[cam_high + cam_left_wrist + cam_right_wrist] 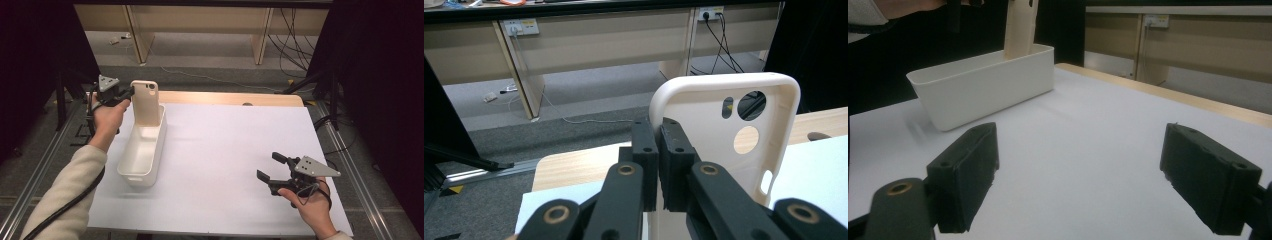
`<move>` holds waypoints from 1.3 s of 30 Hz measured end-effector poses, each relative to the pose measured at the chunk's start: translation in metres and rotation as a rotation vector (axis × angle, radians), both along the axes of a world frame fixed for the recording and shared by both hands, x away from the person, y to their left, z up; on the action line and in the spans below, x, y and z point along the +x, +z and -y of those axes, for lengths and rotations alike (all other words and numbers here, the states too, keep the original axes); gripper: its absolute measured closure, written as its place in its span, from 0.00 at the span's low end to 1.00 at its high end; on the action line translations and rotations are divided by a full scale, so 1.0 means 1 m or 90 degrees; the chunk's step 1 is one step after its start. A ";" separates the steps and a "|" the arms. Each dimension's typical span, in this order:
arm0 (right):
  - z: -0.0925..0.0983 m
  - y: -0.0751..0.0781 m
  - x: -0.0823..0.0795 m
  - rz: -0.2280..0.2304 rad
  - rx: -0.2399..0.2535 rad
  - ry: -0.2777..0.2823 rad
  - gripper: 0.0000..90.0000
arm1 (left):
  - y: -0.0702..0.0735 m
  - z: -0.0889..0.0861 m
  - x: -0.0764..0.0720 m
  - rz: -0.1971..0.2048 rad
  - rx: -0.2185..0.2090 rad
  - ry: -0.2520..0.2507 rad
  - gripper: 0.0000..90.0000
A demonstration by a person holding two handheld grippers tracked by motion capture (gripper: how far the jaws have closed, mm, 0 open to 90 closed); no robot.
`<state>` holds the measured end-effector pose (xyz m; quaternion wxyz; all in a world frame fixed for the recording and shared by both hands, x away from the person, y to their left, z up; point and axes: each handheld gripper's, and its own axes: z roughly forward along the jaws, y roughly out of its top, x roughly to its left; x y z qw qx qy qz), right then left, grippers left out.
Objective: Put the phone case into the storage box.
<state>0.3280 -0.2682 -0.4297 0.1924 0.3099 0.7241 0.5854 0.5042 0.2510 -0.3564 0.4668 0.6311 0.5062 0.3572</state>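
1. One phone case [146,102] stands upright at the far end of the white bin [135,172], at about ten o'clock on the table; the left gripper [658,150] pinches its side edge
2. Thin hold on one edge: the case may swing or slip, I judge, if it is lifted fast
3. Its foot could catch the bin wall and tip the light bin
4. Right gripper [1078,165], jaws spread, hovers at four o'clock over the white mat [225,150], well apart; nothing blocks the path
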 end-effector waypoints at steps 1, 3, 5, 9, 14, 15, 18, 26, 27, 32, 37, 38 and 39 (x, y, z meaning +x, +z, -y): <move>0.000 0.000 0.000 0.001 0.002 0.002 0.19 | 0.000 0.000 0.000 0.000 0.001 0.001 0.96; 0.000 0.000 0.000 0.000 0.004 0.004 0.19 | -0.001 0.000 0.001 0.000 0.000 0.001 0.96; -0.001 0.000 0.000 -0.002 0.003 0.003 0.19 | -0.001 0.001 0.002 0.000 0.001 0.001 0.96; -0.001 0.000 0.000 0.000 0.002 0.002 0.19 | -0.002 0.000 0.003 -0.004 0.001 0.001 0.96; 0.000 0.000 -0.001 -0.005 -0.002 0.008 0.19 | -0.003 0.001 0.004 -0.010 -0.005 0.006 0.96; 0.000 0.000 -0.001 -0.004 -0.002 0.008 0.19 | -0.004 0.001 0.004 -0.011 -0.004 0.006 0.96; 0.001 0.000 -0.002 -0.011 -0.009 0.006 0.19 | -0.004 0.002 0.005 -0.014 -0.002 0.005 0.96; 0.000 -0.001 -0.002 -0.003 -0.002 0.004 0.19 | -0.007 0.003 0.008 -0.021 0.003 0.006 0.96; 0.001 -0.001 -0.002 -0.006 -0.004 0.006 0.19 | -0.008 0.003 0.008 -0.022 0.003 0.006 0.96; 0.001 -0.001 -0.002 -0.005 -0.001 0.006 0.19 | -0.011 0.003 0.010 -0.030 0.003 0.008 0.96; 0.001 -0.001 -0.002 -0.008 -0.003 0.007 0.19 | -0.014 0.004 0.011 -0.035 0.004 0.008 0.96; 0.001 -0.001 -0.002 -0.013 -0.008 0.008 0.19 | -0.014 0.004 0.012 -0.036 0.004 0.008 0.96; 0.001 -0.001 -0.002 -0.013 -0.011 0.009 0.19 | -0.015 0.004 0.012 -0.037 0.003 0.010 0.96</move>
